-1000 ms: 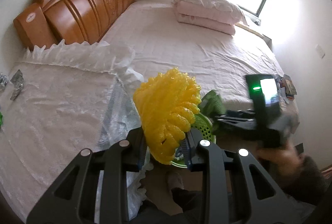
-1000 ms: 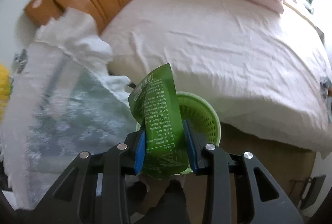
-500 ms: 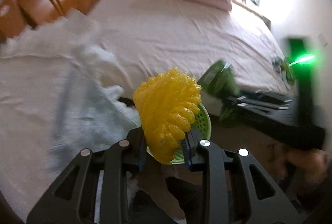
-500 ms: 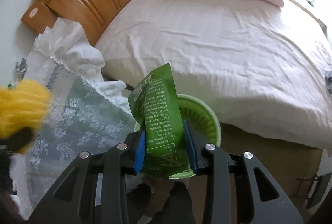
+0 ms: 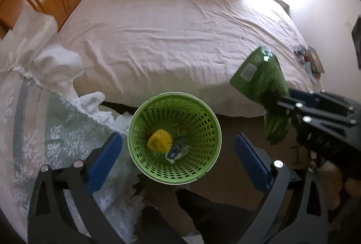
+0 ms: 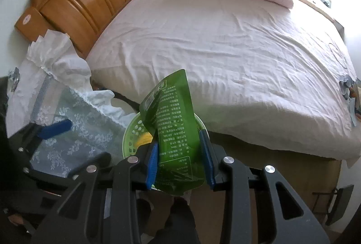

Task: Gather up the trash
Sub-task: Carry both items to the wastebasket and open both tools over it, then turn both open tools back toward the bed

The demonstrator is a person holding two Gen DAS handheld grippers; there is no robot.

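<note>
Blue pads of the left gripper [image 5: 178, 151] are spreading wide, nothing between them. A second ago they clamped the yellow foam net [image 5: 159, 140]; it now lies at the bottom of the green basket [image 5: 200, 160], beside some crumpled wrappers. So that piece is binned and the left hand is free.

Right gripper [image 6: 179, 159] is clamped on the green pouch [image 6: 173, 122], held above the basket rim, same as before. Likely next to drop.

Pouch back has small printed text and a barcode, too fine to read; no brand legible.

Further out: lace cloth [image 5: 56, 131] on the left, bed [image 5: 180, 29] behind, more litter [image 5: 309, 61] at its far corner.
</note>
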